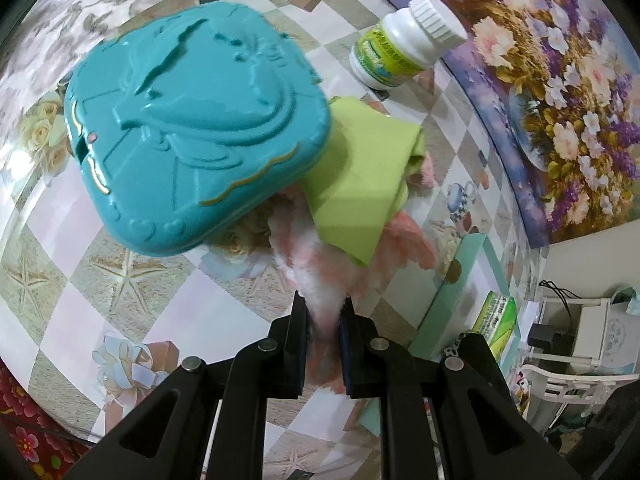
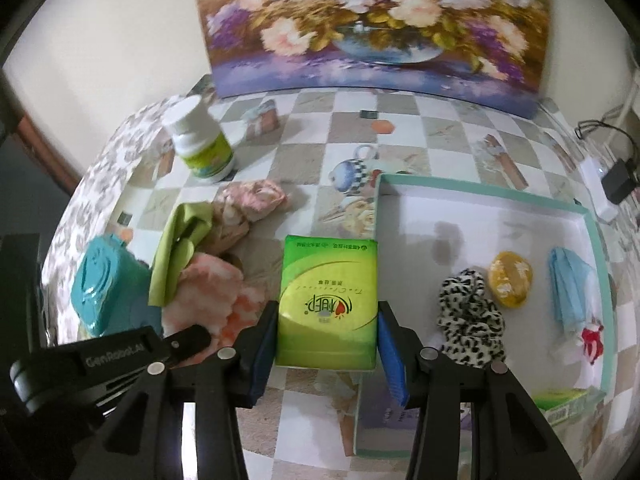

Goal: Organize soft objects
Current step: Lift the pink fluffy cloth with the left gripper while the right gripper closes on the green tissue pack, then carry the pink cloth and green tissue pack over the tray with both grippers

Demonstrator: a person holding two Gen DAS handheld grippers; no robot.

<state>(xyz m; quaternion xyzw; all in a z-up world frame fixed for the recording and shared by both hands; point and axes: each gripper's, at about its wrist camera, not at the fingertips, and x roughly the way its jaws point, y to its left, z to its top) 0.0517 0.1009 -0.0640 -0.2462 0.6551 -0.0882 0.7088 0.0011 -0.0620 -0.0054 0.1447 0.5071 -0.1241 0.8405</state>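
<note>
My left gripper point(image 1: 323, 304) is shut on a fluffy pink-and-white cloth point(image 1: 320, 264) that trails up under a folded green cloth point(image 1: 360, 168). Both cloths lie partly beneath a teal plastic case point(image 1: 192, 120). In the right wrist view my right gripper point(image 2: 328, 308) has its blue pads against both sides of a green tissue pack point(image 2: 328, 292), held just left of a white box with a teal rim point(image 2: 592, 220). Inside the box lie a leopard-print cloth point(image 2: 472, 312), a yellow soft lump point(image 2: 510, 280) and a blue face mask point(image 2: 568, 284).
A white pill bottle point(image 2: 204, 144) stands at the back left. A flower painting point(image 2: 380, 20) leans on the wall. A crumpled floral cloth point(image 2: 248, 204) lies behind the green cloth point(image 2: 176, 248). A second tissue pack point(image 2: 560, 400) sits at the box's near corner.
</note>
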